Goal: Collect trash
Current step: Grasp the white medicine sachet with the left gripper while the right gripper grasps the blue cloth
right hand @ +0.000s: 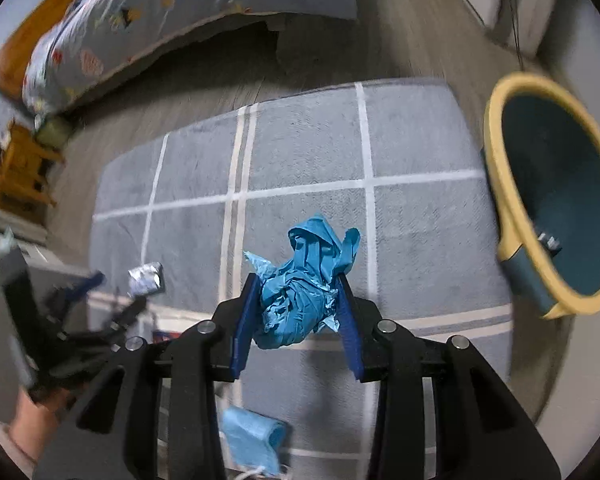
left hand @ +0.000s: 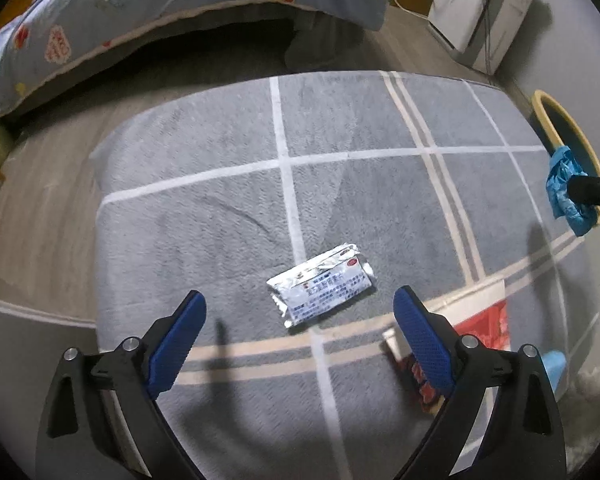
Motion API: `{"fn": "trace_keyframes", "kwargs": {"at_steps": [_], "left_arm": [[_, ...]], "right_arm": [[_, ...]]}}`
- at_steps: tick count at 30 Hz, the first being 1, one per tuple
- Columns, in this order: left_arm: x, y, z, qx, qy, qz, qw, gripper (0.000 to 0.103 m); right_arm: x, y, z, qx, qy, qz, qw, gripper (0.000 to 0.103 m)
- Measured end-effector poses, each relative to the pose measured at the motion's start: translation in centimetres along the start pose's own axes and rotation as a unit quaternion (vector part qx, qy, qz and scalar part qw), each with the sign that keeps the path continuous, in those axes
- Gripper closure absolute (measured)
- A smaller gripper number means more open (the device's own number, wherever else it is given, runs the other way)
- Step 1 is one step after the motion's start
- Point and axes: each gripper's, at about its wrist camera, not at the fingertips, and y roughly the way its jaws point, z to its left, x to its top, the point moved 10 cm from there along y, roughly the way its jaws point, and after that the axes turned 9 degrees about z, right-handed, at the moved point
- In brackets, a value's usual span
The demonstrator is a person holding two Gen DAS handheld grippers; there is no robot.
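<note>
left tool (left hand: 298, 306) going for foil packet, right tool (right hand: 298, 302) carrying blue wad to bin
left wrist: jaws standing wide over foil packet (left hand: 321, 283) lying on rug (left hand: 220, 184); centring before closing. right wrist: clamping crumpled blue wad (right hand: 300, 284), yellow-rimmed bin (right hand: 504, 184) sitting right; clearing rim first.

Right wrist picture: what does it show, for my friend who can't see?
The right gripper holds a crumpled blue wad above a grey rug. A yellow-rimmed bin stands to the right.
</note>
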Motion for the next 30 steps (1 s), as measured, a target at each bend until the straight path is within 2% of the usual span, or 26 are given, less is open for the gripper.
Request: {"fn": "trace_keyframes", "kwargs": {"at_steps": [5, 7, 11, 13, 21, 27, 30], "left_arm": [[0.4, 1.1, -0.5, -0.007, -0.02, 0.002, 0.9998, 0.01], [0.3, 1.8, -0.9, 0.004, -0.012, 0.012, 0.9998, 0.02], [0.6, 1.9, -0.8, 0.018, -0.018, 0.006, 0.9997, 0.024], [0.8, 1.9, -0.7, 0.024, -0.02, 0.005, 0.9995, 0.033], [0.8, 1.7, -0.8, 0.035, -0.016, 0.006, 0.9992, 0.038], [0.7, 1.4, -1.5, 0.037, -0.003, 0.007, 0.9993, 0.04], [1.4, 0.5, -2.1, 0.038, 0.002, -0.008, 0.9992, 0.04]], "right_arm": [[1.0, -0.3, -0.8, 0.005, 0.006, -0.005, 1.0, 0.066], [1.4, -0.4, -1.0, 0.004, 0.005, -0.008, 1.0, 0.066], [1.8, -0.8, -1.7, 0.003, 0.005, -0.012, 1.0, 0.066], [1.9, -0.9, -1.9, 0.006, 0.009, -0.013, 1.0, 0.066], [1.9, -1.8, -1.7, 0.011, 0.003, -0.022, 1.0, 0.066], [2.1, -2.7, -1.4, -0.002, -0.012, -0.033, 0.999, 0.066], [2.7, -4.4, -1.3, -0.008, -0.02, -0.049, 0.999, 0.066]]}}
